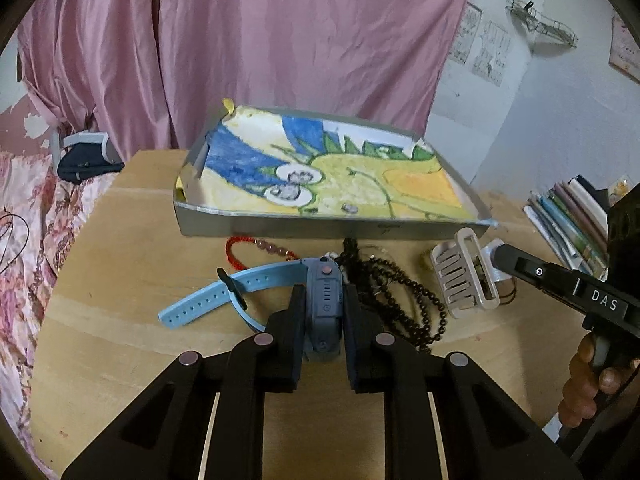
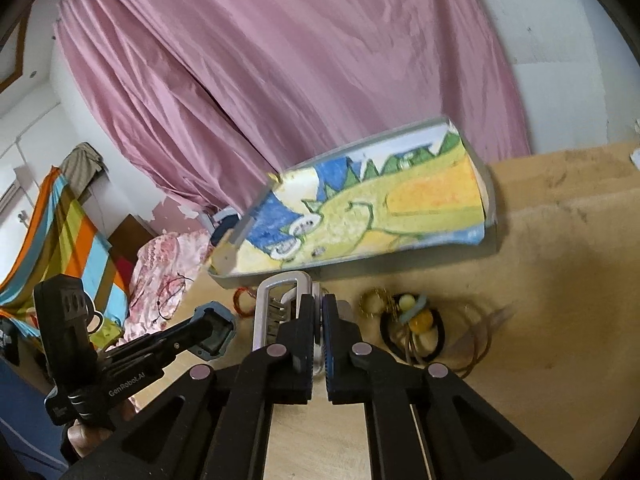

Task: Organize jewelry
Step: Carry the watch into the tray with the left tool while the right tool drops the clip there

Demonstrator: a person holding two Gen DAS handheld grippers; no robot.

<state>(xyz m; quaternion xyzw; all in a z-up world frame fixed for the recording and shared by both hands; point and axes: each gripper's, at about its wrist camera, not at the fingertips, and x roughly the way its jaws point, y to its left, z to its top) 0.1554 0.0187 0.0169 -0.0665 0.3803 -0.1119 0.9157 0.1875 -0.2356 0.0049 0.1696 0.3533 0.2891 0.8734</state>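
One container stands on the table point(image 1: 120, 320): a shallow grey tray point(image 1: 304, 226), upper centre of the left wrist frame. Its floor is lined with a crayon drawing point(image 1: 360, 176) in blue, yellow, green and orange. Three small pale pieces point(image 1: 298, 178) lie on the drawing near the tray's left and front; too blurred to identify.

Outside the tray, along its front wall:
- a red cord bracelet point(image 1: 236, 258) with pink beads, left of centre;
- a dark bead necklace point(image 1: 400, 292), heaped right of centre;
- a blue watch point(image 1: 324, 304), its strap trailing to the left across the table;
- a silver comb clip point(image 1: 464, 276), right of the necklace.

In the right wrist frame, right of centre, black hair ties with yellow and pale beads point(image 2: 416, 320) and a gold ring piece point(image 2: 374, 300) lie on the table near thin brown loops point(image 2: 476, 340).

My left gripper point(image 1: 323, 312) points toward the tray, low over the table. Its jaws are pinching the watch body from both sides.

My right gripper point(image 2: 318, 320) enters the left wrist frame from the right edge, angled toward the tray's right front corner. Its jaws are pressed nearly together on the silver comb clip, which stands upright between them. A hand point(image 1: 592, 380) grips the handle at the lower right.
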